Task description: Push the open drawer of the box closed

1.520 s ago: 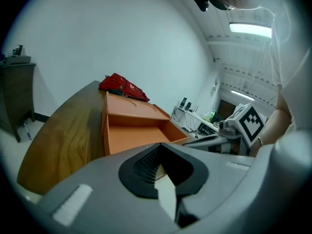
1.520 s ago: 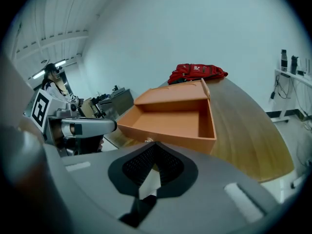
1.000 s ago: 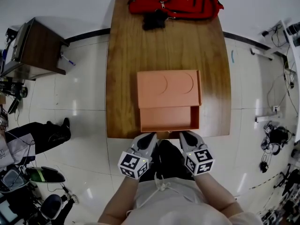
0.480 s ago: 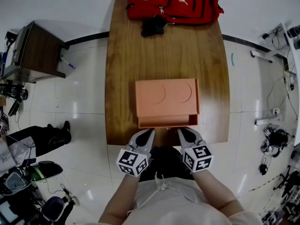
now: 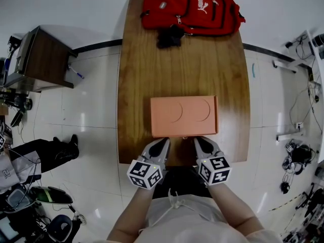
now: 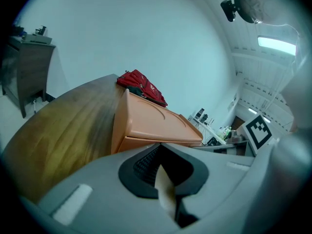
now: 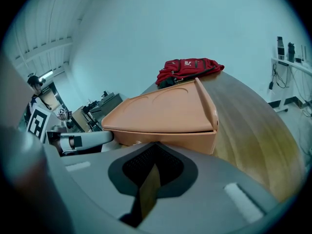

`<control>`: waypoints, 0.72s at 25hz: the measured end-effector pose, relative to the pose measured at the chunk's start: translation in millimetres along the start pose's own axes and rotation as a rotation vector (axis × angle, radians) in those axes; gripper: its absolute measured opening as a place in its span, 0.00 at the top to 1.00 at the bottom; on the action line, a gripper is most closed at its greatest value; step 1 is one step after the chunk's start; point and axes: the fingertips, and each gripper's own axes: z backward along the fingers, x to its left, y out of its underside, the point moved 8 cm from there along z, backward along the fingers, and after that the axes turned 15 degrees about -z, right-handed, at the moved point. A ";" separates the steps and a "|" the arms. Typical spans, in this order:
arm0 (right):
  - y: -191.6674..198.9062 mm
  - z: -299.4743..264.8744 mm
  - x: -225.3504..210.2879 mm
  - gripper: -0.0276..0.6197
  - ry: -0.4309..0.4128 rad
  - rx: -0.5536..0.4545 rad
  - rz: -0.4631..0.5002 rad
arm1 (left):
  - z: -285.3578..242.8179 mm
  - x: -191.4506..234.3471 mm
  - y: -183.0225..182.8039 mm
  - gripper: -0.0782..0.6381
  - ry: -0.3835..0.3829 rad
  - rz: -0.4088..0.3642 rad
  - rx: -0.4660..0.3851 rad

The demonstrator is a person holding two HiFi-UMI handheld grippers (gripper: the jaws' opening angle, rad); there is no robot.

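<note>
The orange box lies on the wooden table, and its drawer front sits flush with the body. My left gripper is shut and empty, with its tip at the left part of the drawer front. Shut and empty as well, my right gripper has its tip at the right part. In the left gripper view the box fills the space just beyond the left gripper. The right gripper view shows the box right ahead of the right gripper. Whether the tips touch the drawer I cannot tell.
A red backpack and a dark item lie at the table's far end. A dark wooden cabinet stands on the floor to the left. Cables and equipment lie on the floor at the right. The table's near edge is under my grippers.
The drawer stood well out of the box a second ago and has slid fully in. Both grippers moved forward with it, staying at its front.
</note>
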 end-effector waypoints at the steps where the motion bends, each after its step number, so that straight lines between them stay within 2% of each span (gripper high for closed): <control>1: -2.0 -1.5 0.2 0.95 0.002 -0.002 0.002 | -1.8 1.4 -1.4 0.88 0.001 0.002 -0.001; 12: -7.5 6.9 2.3 0.95 -0.014 -0.025 0.025 | 4.2 -5.3 -4.1 0.88 -0.003 -0.012 -0.013; 18: -9.9 43.0 13.7 0.95 -0.077 -0.109 0.079 | 27.3 -38.4 -24.3 0.88 -0.018 -0.072 -0.110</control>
